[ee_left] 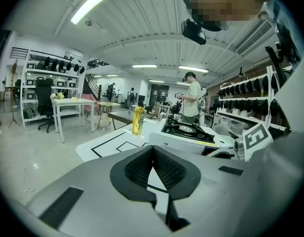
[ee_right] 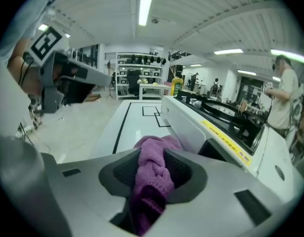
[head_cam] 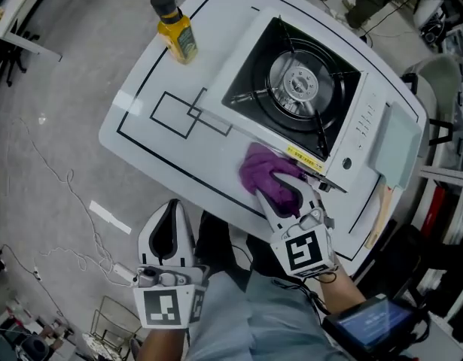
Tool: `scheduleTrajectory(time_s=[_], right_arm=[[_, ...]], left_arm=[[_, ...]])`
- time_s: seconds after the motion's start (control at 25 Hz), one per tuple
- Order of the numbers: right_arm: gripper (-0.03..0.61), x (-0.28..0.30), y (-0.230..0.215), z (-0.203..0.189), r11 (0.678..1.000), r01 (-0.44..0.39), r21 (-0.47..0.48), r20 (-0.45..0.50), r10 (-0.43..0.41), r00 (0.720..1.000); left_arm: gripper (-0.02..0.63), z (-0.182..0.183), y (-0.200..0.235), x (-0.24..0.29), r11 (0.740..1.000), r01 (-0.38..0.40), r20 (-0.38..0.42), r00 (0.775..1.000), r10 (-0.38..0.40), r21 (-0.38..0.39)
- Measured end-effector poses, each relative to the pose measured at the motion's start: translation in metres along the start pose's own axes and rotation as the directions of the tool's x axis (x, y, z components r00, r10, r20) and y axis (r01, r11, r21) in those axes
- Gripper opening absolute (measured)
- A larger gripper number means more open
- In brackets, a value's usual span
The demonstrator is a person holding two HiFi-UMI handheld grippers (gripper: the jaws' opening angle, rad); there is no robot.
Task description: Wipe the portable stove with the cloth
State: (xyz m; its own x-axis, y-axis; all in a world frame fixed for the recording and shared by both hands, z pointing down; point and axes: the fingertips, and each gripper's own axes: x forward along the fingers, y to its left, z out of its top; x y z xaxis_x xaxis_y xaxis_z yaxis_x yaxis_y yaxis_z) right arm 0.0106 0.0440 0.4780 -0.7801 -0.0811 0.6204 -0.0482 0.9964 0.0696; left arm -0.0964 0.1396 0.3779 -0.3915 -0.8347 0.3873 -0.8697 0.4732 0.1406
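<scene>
Cloth (head_cam: 263,173) in right gripper (head_cam: 295,188), beside stove (head_cam: 254,81)

Closest to us, low at the left, we hold the left gripper (head_cam: 171,209) off the table's (head_cam: 163,66) near edge, over the floor. Its own view shows the jaws pressed together with nothing between them (ee_left: 152,149).

A little farther on, to the right, the right gripper reaches over the table edge. In its own view the jaws (ee_right: 152,164) stand partway apart and clamp a bunched fold of the purple cloth (ee_right: 152,177), with the pads pressing it from both sides. The rest of the cloth spills forward past the tips and lies heaped on the table. There it sits just beside the stove's near wall, by the yellow strip (head_cam: 303,156) that runs along that wall. We cannot tell whether the cloth touches the wall.

Beyond the cloth, the stove sits on the right half of the table. It has a white body and a black top, with a round metal burner (head_cam: 297,85) in the middle.

To the left of the stove, black lines (head_cam: 175,115) drawn on the tabletop form overlapping rectangles inside a larger outline.

At the far left corner a yellow bottle (head_cam: 176,32) with a black cap stands upright, well apart from the stove.

Farther off, the left gripper view shows a person (ee_left: 194,95) standing behind the table and shelves (ee_left: 43,78) along the wall.
</scene>
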Motion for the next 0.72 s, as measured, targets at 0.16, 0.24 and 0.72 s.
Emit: scheduleTrajectory(time_s=[0.16,0.24,0.72], right_arm=[[0.117,0.0,0.007,0.002,0.901,-0.2,0.386,0.071,0.187,0.98],[0.117,0.0,-0.005,-0.001,0.887,-0.157,0.434,0.055,0.148,0.988],[0.249,-0.024,0.014,0.015,0.993,-0.017,-0.115,0.059,0.024,0.998]], left_arm=[[0.018,0.005,-0.005,0.011,1.0,0.024,-0.004,1.0,-0.024,0.001],[0.018,0.007,-0.007,0.015,0.999,0.033,-0.006,0.999,-0.033,0.004],[0.018,0.0,-0.009,0.021,0.999,0.039,-0.037,0.999,-0.039,0.014]])
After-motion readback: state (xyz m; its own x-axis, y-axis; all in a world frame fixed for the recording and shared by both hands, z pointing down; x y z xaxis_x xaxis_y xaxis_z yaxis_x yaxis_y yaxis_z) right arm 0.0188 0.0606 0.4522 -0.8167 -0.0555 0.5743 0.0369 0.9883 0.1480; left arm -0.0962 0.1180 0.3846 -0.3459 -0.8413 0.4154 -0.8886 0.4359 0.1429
